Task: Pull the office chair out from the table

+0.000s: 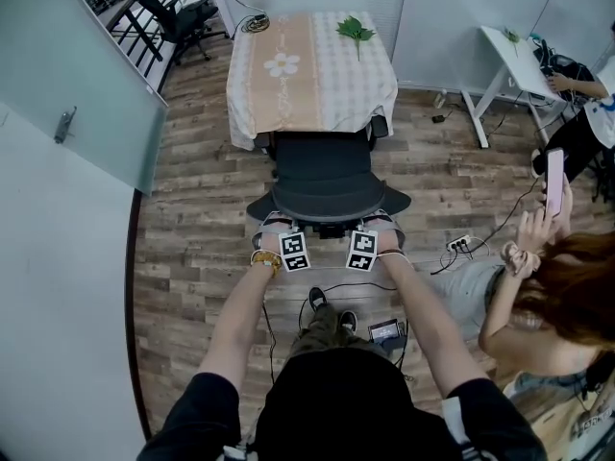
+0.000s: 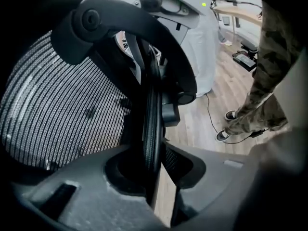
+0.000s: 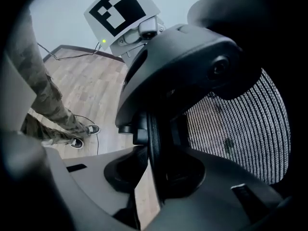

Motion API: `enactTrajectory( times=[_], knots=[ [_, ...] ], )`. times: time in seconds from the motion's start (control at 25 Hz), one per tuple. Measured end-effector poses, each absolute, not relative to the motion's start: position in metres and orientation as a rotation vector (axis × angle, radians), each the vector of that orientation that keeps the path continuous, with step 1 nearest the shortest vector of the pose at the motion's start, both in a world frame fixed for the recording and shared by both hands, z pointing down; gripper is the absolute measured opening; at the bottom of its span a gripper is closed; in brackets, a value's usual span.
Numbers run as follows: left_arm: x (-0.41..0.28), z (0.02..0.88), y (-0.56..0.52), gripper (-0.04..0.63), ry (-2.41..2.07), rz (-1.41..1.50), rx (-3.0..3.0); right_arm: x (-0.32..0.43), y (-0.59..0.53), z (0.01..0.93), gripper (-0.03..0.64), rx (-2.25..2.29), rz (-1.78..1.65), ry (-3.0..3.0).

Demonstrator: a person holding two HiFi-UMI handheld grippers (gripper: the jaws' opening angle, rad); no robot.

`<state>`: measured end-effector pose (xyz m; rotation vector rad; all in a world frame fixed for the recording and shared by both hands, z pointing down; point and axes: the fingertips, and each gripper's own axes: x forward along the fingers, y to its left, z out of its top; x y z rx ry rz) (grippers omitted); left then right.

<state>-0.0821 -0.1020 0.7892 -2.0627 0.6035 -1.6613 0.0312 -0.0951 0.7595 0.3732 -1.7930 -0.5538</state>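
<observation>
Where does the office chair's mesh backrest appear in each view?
Head view: backrest at centre, just below the table.
Left gripper view: its mesh fills the left, rim between the jaws.
Right gripper view: mesh at right, rim between the jaws.
Shared landmark: the person's shoes.

Black mesh office chair point(image 1: 327, 176), peach-and-white checked floral tablecloth point(image 1: 312, 70), brown wood-grain floor point(image 1: 192, 229).

We saw even, soft daylight in the head view, with bent edges. Both gripper views were dim, with black vignetted corners.
</observation>
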Motion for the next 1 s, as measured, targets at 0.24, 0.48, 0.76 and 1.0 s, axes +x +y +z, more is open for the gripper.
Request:
enactTrajectory(
  times=[0.24,0.48,0.76,1.0],
  knots=[
    [-0.076,0.792,-0.079,0.1,0.61,-1.671,-2.062,0.038,-0.072,0.762,0.081,0.371,-0.556,-1.793],
    [-0.074,0.791,-0.065,0.1,0.614,-1.679,-2.065,0.04,-0.058,0.761,0.081,0.372,-0.566,-1.795],
    [-0.072,0.79,-0.049,0.1,0.623,-1.676,-2.056,0.041,-0.043,0.76,0.081,0.367,-0.566,-1.798],
    [-0.062,0.788,-0.038,0.1,0.642,-1.683,-2.039,0.051,-0.032,0.758,0.081,0.369,-0.584,-1.803]
  ],
)
